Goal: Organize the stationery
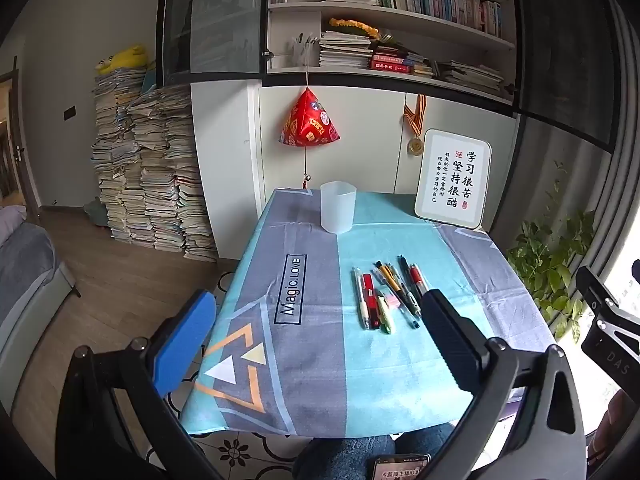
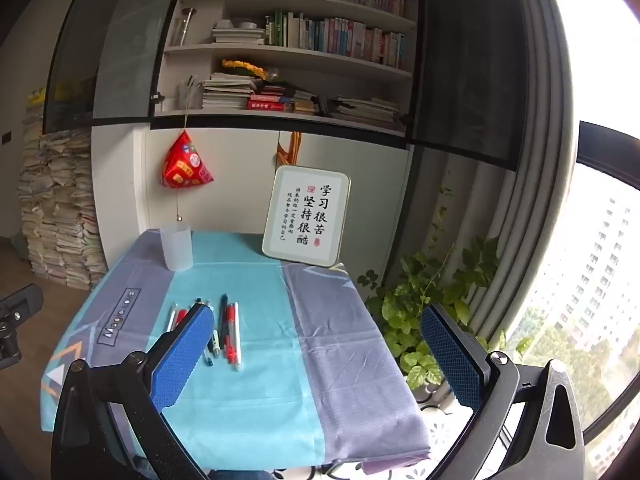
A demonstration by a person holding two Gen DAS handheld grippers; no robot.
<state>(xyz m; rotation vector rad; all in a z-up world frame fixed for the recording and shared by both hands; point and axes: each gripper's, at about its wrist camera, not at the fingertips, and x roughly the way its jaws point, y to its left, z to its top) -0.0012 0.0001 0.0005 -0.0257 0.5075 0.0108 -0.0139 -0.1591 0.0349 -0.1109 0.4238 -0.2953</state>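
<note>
Pens (image 1: 386,294) lie loose mid-desk (image 1: 320,360), frosted cup (image 1: 338,207) empty at 12 o'clock. Left tool (image 1: 316,340) and right tool (image 2: 316,356) both wide open, holding nothing. Looks like step one: next, close on a single pen, carry to cup.

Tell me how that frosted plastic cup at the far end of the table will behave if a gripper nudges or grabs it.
The frosted cup looks thin-walled and empty, so it is probably light and apt to slide or tip when nudged. It stands tall on a loose tablecloth, which may let it wobble. Its translucent plastic sides would likely flex under firm squeezing.
</note>
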